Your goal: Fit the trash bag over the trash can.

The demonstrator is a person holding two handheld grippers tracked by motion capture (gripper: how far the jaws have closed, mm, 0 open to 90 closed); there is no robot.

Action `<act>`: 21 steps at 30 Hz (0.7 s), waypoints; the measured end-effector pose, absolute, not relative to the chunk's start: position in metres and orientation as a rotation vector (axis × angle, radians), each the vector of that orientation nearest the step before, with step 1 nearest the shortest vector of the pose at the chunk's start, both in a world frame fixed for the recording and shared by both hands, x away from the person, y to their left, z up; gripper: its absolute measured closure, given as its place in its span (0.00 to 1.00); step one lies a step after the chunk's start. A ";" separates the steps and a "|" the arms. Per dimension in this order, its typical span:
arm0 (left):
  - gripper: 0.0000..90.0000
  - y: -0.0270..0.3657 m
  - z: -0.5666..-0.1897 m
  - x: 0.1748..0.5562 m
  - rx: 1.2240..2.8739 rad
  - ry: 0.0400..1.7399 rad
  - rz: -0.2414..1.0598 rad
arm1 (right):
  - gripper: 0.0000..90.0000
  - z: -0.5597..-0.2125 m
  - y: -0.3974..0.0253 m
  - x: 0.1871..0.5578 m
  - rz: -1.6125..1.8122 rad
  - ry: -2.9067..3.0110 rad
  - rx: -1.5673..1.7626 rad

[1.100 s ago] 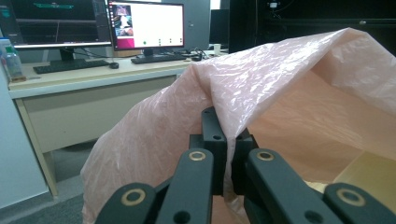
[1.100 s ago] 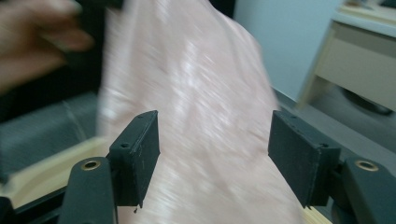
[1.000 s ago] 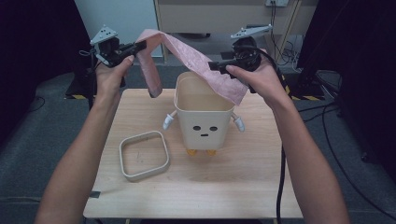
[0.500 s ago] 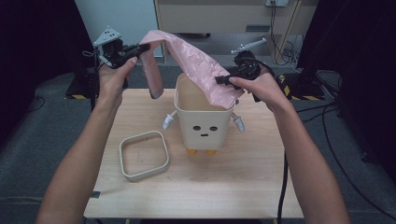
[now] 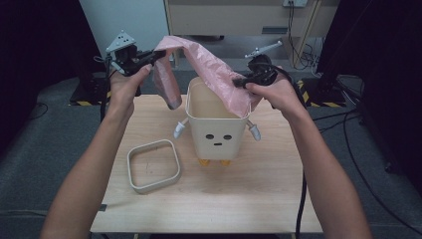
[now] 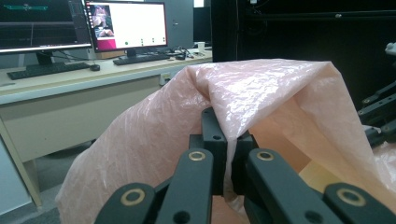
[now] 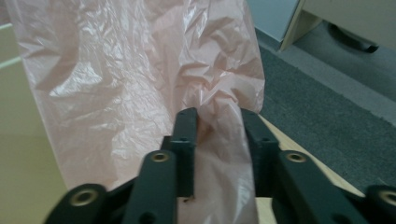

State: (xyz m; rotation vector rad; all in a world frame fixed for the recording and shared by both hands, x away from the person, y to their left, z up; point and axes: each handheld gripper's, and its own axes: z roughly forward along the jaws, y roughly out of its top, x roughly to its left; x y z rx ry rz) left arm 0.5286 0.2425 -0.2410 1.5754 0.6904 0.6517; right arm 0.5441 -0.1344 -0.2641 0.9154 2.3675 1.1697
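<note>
The thin pink crinkled plastic bag (image 5: pixel 209 69) hangs stretched above the cream square bin with a small face and stubby arms (image 5: pixel 217 124), held up at two edges and draping down onto the bin's far right rim. The left gripper (image 5: pixel 152 56), up and to the left of the bin, has its jaws pressed together on a fold of the bag's edge; in the left gripper view the film (image 6: pixel 261 98) spills over the jaw tips (image 6: pixel 227 154). The right gripper (image 5: pixel 240 81), just above the bin's right rim, is clamped on the bag's other edge, and the right gripper view shows gathered plastic (image 7: pixel 140 74) pinched between its jaws (image 7: pixel 218 140), which stand a little apart around the bunched film. A cream square ring-shaped lid frame (image 5: pixel 153 165) lies flat on the wooden counter (image 5: pixel 259 199), just to the left of the bin and in front of it.
</note>
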 end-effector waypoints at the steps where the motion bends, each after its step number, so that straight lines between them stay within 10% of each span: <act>1: 0.99 0.242 -0.241 0.528 1.572 0.693 0.651 | 0.87 -0.260 -0.136 0.542 1.184 2.348 0.921; 21: 0.99 0.245 -0.235 0.528 1.565 0.695 0.657 | 1.00 -0.241 -0.147 0.533 1.234 2.293 0.901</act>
